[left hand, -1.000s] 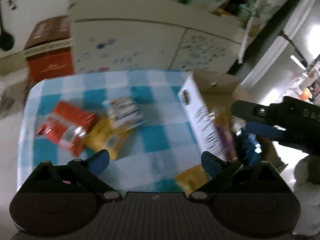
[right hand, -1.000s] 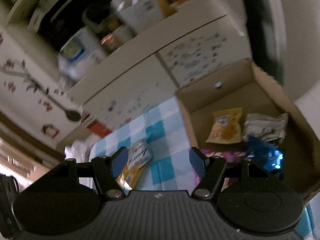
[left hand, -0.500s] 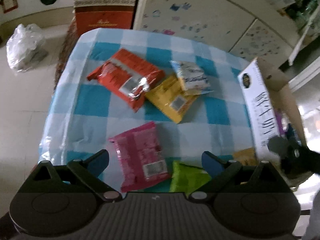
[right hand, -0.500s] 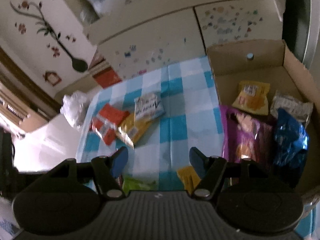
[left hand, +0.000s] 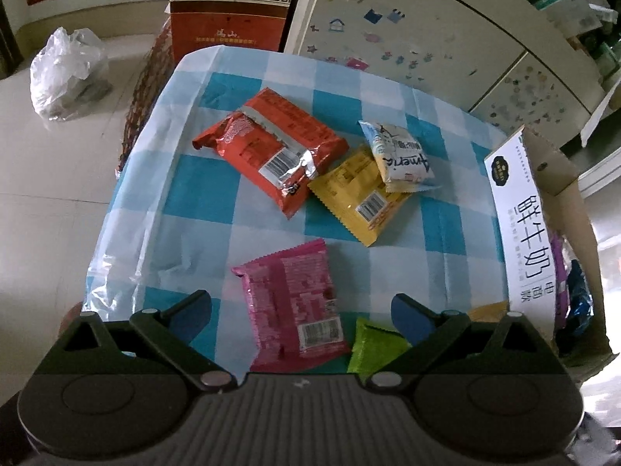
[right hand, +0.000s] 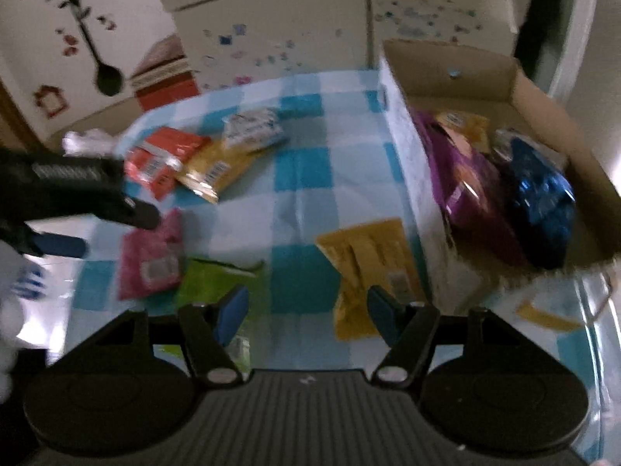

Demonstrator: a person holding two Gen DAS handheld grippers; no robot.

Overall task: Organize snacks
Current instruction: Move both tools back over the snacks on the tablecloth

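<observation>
The checked tablecloth point(left hand: 202, 178) fills my view. My cardboard box point(right hand: 512, 85) stands at its right edge, holding purple and blue bags. Left of the box lie the red packet point(left hand: 271, 147), yellow packet point(left hand: 357, 194), pink packet point(left hand: 299, 303) and green packet point(left hand: 372, 345). My left claw point(left hand: 300, 310) gapes wide, empty, over the pink one; my right claw point(right hand: 306, 312) is parted, empty.

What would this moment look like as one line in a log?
left gripper: open over pink packet | right gripper: open, empty | box: partly filled
</observation>
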